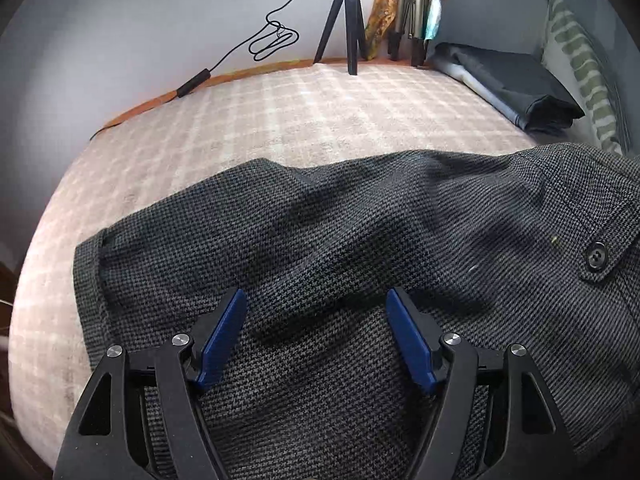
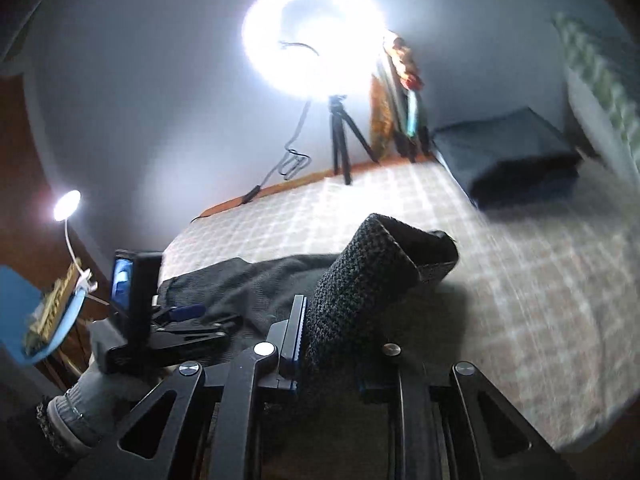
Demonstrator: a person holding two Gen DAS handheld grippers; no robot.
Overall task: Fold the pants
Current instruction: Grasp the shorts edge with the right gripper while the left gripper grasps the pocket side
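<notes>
Pants hem in right tool, bedspread beyond.

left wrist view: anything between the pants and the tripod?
Nothing: only bare checked bedcover lies between the pants and the tripod, per left wrist view.

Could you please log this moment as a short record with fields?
surface: checked bed cover
garment: grey pants, lying partly spread on the cover
left hand-held gripper: open, poised over the pants, nothing between its pads
right hand-held gripper: shut on a lifted fold of the pants
button: visible on a flap at the right in the left wrist view
background: ring light on a tripod, dark folded cloth
fold status: under way, not finished
</notes>
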